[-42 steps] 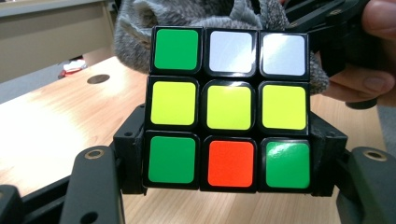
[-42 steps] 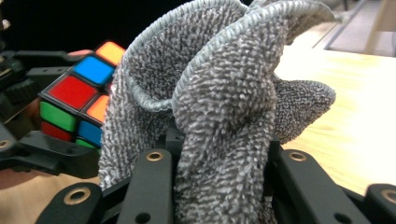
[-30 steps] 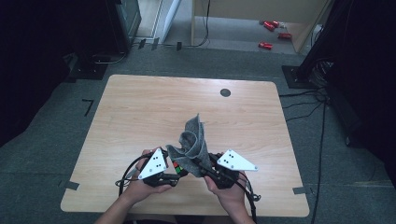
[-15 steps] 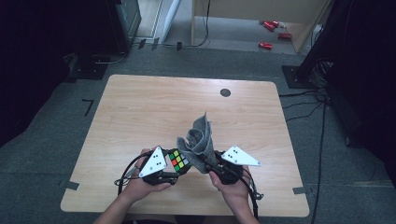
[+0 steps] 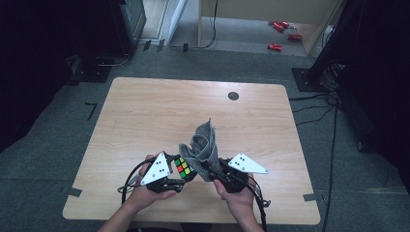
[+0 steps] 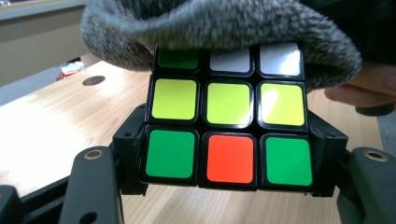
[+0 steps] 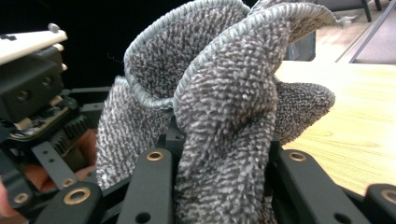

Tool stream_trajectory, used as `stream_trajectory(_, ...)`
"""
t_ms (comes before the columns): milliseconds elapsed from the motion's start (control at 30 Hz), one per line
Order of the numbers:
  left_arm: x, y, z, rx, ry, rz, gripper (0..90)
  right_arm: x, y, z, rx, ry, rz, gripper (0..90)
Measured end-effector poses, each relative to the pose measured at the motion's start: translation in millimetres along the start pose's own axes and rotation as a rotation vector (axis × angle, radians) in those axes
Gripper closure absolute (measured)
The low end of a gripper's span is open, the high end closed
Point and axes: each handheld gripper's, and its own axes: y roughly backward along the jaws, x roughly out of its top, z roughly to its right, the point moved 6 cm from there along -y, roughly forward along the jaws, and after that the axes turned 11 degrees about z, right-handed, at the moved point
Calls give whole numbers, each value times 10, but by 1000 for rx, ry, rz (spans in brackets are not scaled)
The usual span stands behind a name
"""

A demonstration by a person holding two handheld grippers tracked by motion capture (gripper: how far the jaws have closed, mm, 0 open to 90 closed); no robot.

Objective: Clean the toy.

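The left gripper [image 6: 229, 186] is clamping a Rubik's cube [image 6: 228, 126] by opposite sides above the table's [image 5: 145, 111] near edge. The right gripper [image 7: 224, 186] is pinching a bunched grey cloth [image 7: 219, 93] against the cube's top. The cube is looking rigid and slick-faced, so side grips suit it, while the cloth is soft, limp and best held bunched.

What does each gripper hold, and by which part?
The left gripper clamps the cube by two opposite sides. The right gripper pinches the grey cloth at its bunched lower part.

scrambled cube [image 6: 227, 112], grey cloth [image 5: 202, 146] draped over
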Motion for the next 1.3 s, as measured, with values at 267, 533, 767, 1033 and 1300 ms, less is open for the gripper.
stream_trajectory(267, 37, 27, -23, -12, 41, 33, 336, -96, -33, 55, -22, -23, -45, 689)
stream_trajectory(533, 26, 10, -40, 21, 25, 6, 341, -126, -48, 76, -32, -19, -77, 688)
stream_trajectory(767, -126, -94, -67, 81, 21, -153, 342, 113, 37, -190, -10, 152, 21, 686)
stream_trajectory(1033, -186, -172, 57, 110, -72, -253, 344, -205, -143, -404, -9, 377, -125, 672)
stream_trajectory(1300, -120, -149, 67, 89, -57, -212, 344, -90, -36, 98, -205, 309, -145, 676)
